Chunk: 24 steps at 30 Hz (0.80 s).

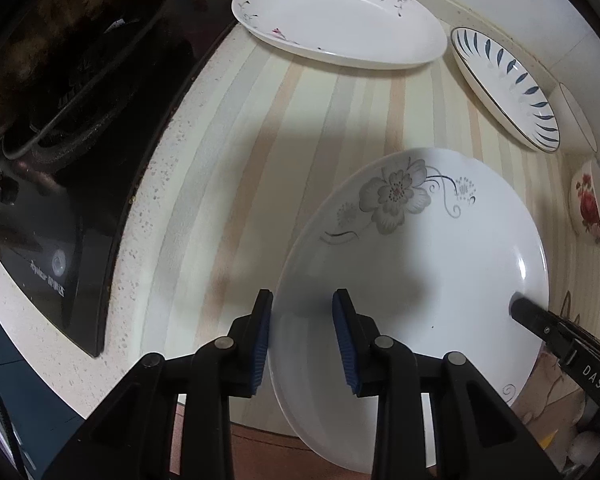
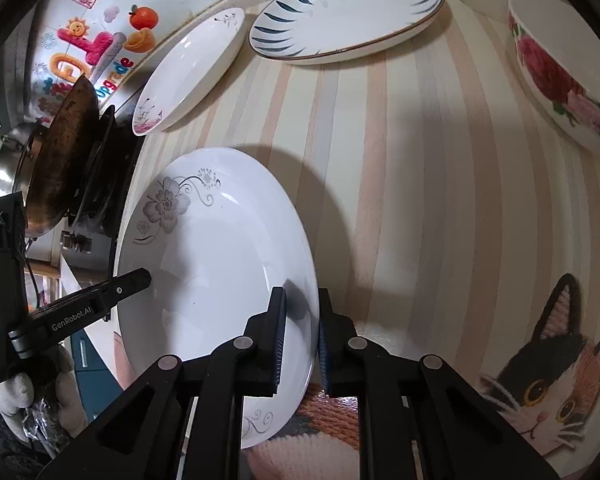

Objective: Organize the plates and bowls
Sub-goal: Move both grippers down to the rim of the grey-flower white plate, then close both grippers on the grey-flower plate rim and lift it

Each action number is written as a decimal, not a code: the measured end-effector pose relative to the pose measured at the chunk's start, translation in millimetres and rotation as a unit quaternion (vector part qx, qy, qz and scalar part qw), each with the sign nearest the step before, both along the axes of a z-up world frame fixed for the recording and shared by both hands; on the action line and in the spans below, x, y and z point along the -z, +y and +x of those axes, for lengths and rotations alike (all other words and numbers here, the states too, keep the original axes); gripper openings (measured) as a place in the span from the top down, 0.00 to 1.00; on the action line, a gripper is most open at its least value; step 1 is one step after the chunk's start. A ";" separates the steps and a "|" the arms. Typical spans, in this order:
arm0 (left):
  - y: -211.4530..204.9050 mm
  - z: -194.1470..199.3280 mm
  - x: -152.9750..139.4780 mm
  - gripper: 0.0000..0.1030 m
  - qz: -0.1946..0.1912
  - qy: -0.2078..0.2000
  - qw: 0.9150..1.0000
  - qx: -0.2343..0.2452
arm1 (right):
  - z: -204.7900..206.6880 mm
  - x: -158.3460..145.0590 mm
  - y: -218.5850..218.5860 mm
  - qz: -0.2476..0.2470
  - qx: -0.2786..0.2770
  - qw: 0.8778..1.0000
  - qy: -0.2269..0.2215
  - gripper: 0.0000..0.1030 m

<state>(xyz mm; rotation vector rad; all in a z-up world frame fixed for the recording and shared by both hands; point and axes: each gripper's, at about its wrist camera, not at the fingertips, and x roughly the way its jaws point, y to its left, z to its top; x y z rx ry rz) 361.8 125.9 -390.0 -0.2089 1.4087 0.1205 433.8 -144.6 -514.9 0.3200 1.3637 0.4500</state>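
A white plate with a grey flower (image 1: 420,272) is held above the striped counter by both grippers; it also shows in the right wrist view (image 2: 216,264). My left gripper (image 1: 302,340) straddles its left rim, jaws a little apart. My right gripper (image 2: 302,332) is shut on its right rim. A white oval plate (image 1: 336,20) (image 2: 192,68) and a blue-leaf plate (image 1: 504,84) (image 2: 348,12) lie at the back. A red-rose bowl (image 1: 590,206) (image 2: 560,76) stands at the right.
A black gas stove (image 1: 56,184) with a dark wok (image 2: 64,152) sits left of the striped counter (image 1: 284,128). A cat-pattern mat (image 2: 548,384) lies at the front right. A tiled wall with colourful stickers (image 2: 96,44) runs behind.
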 end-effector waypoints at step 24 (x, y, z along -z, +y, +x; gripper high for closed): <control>-157.0 -12.5 -33.4 0.73 -0.061 -0.041 0.991 0.114 | -64.5 -47.3 -182.8 -0.018 0.119 0.992 -0.035 0.84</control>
